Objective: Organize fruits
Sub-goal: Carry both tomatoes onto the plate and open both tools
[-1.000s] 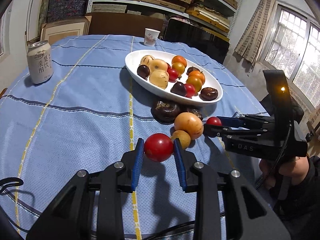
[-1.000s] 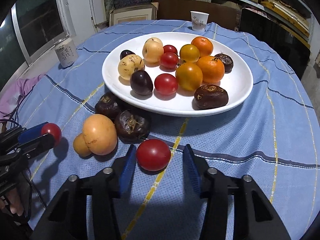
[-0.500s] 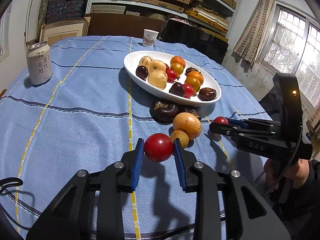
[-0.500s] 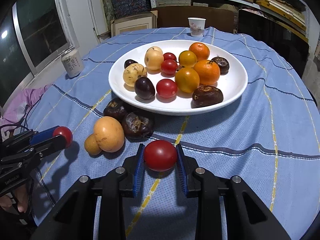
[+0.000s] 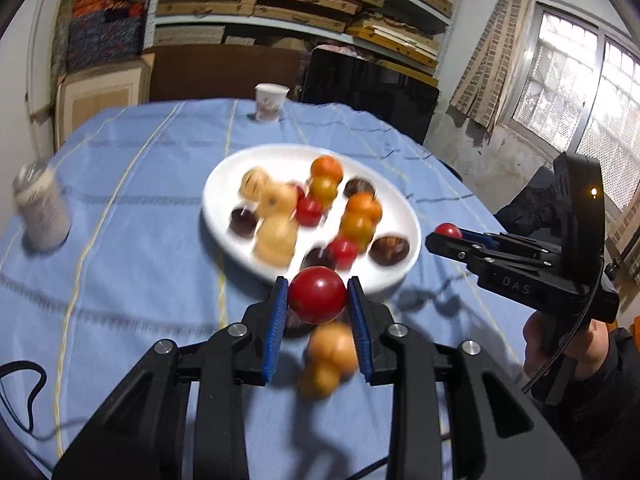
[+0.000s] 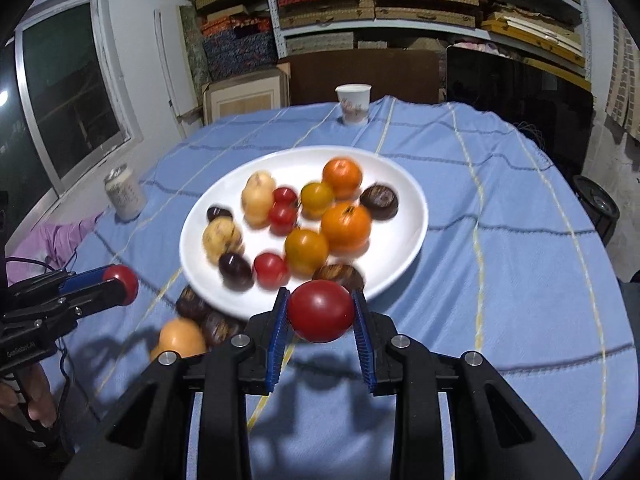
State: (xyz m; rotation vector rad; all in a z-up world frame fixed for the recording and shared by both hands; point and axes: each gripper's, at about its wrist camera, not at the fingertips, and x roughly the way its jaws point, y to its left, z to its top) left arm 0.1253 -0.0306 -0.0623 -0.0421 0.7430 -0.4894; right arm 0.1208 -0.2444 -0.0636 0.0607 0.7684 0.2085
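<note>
- Already, most of the fruit is gathered on the white plate (image 6: 404, 256), which lies just ahead of both claws on the blue-clothed worktop (image 6: 500, 248).
- A red tomato (image 5: 317, 295) is pinched between the blue pads of the left claw (image 5: 317, 300), carried clear of the cloth — it is seen against the plate's near rim.
- A second red tomato (image 6: 321, 311) is pinched in the right claw (image 6: 321, 314), whose jaws have just been closing on it; it too is held at the plate's near edge.
- Left behind on the cloth are a large orange-yellow fruit (image 6: 182, 338) with a smaller one tucked against it and two dark brown fruits (image 6: 192, 306), all below and to the left of the right claw, just outside the plate.
- The task is judged to be well over halfway: two tomatoes are in transit and not yet set down, and roughly four pieces are still to be collected.
- A drinks can (image 6: 125, 198) and a paper cup (image 6: 354, 104) stand farther off and are not touched.
</note>
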